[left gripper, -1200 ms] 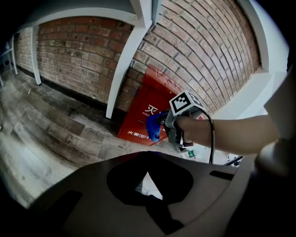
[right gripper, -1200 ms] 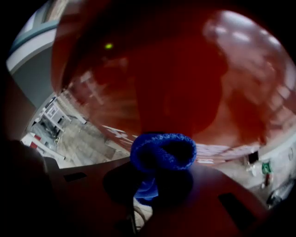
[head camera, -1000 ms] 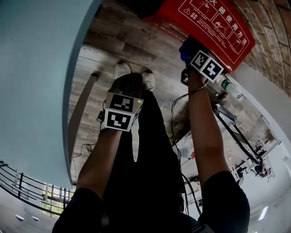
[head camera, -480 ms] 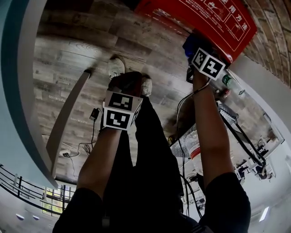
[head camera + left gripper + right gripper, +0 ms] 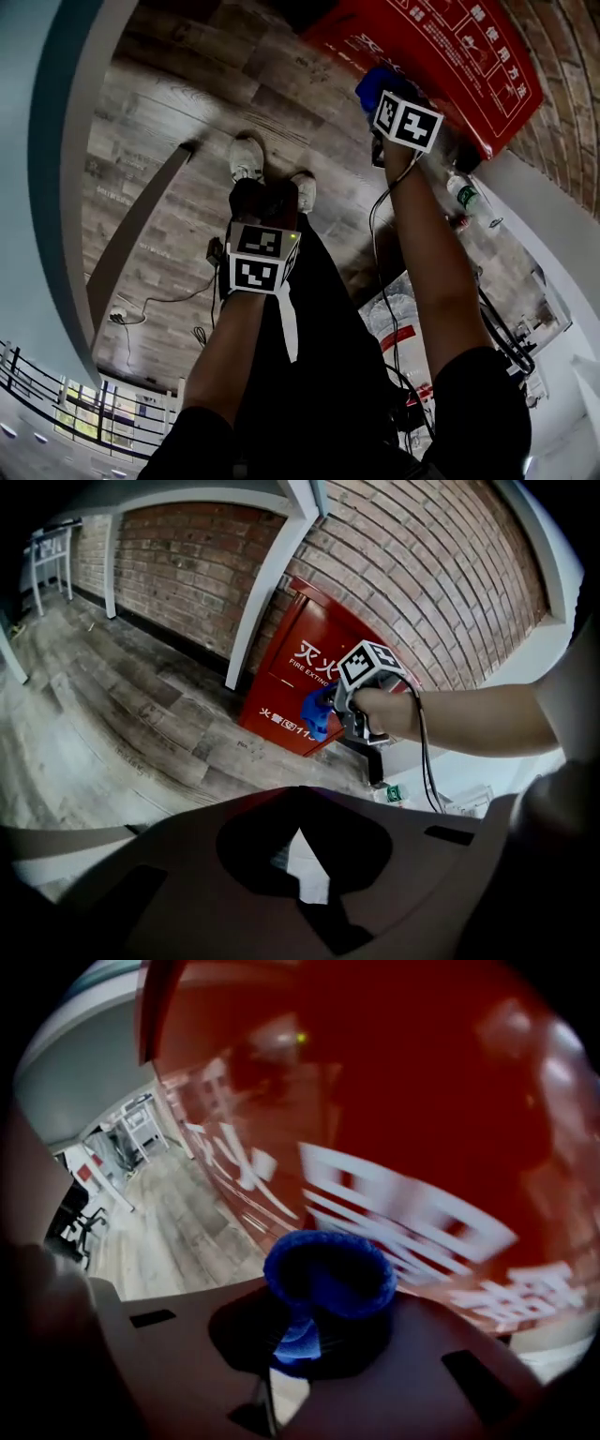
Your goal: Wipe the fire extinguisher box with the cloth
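Low in the centre of the head view, the left gripper hangs over the grey wood-plank floor, above a pair of white shoes. Its own view shows its jaws drawn together with nothing between them. Higher and to the right, the right gripper is stretched out at arm's length, its jaws clamped on a bunched blue fleecy cloth. The cloth's free end seems to press against the front of the red metal fire extinguisher box with white lettering. The box fills the upper right of the head view and stands against a red brick wall.
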Demonstrator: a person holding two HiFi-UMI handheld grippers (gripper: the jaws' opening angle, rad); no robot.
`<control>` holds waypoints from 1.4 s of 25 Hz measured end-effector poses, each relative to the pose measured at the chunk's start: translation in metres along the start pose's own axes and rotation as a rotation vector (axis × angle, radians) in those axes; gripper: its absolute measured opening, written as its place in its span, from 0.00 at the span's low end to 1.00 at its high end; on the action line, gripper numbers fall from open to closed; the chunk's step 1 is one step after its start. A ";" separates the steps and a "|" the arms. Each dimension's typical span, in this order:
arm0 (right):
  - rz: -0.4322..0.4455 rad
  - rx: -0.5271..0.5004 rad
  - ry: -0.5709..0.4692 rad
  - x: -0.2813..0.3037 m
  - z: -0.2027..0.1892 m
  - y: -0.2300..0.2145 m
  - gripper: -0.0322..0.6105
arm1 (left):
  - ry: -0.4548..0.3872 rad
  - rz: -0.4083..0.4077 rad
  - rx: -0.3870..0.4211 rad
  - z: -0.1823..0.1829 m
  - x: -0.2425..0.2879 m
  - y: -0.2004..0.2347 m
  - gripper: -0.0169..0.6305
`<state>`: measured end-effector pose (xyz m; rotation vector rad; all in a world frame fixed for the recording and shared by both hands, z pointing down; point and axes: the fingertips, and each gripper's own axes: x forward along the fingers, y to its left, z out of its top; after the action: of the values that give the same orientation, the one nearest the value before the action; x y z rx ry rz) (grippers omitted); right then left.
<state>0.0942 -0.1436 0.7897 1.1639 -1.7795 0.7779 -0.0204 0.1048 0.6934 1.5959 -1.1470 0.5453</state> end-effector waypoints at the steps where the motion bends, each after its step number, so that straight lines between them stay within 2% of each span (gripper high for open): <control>1: 0.021 0.002 -0.003 0.004 0.008 0.014 0.12 | -0.001 0.004 -0.005 -0.002 -0.002 0.002 0.02; 6: 0.064 0.009 -0.013 0.024 0.043 0.075 0.12 | -0.014 0.025 -0.010 -0.001 -0.012 0.021 0.02; 9: 0.055 -0.036 -0.019 0.030 0.060 0.099 0.12 | -0.034 0.038 -0.023 0.007 -0.015 0.037 0.02; 13: 0.077 -0.043 -0.014 0.039 0.073 0.126 0.12 | -0.043 0.056 -0.032 0.014 -0.021 0.055 0.02; 18: 0.073 -0.147 -0.036 0.049 0.084 0.148 0.12 | -0.043 0.065 -0.015 0.017 -0.021 0.077 0.02; 21: 0.058 -0.154 -0.039 0.064 0.075 0.145 0.12 | -0.039 0.075 -0.021 0.014 -0.017 0.089 0.02; 26: 0.028 -0.080 -0.026 0.084 0.051 0.125 0.12 | -0.013 0.052 -0.003 0.011 -0.004 0.092 0.02; 29: 0.008 -0.089 -0.050 0.087 0.045 0.111 0.12 | 0.012 0.033 0.013 0.002 0.007 0.087 0.02; 35: -0.015 -0.004 -0.028 0.073 0.018 0.065 0.12 | 0.072 -0.012 0.044 -0.007 0.030 0.067 0.02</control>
<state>0.0129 -0.1637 0.8441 1.1896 -1.7919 0.7523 -0.0646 0.0996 0.7515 1.6066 -1.0771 0.6191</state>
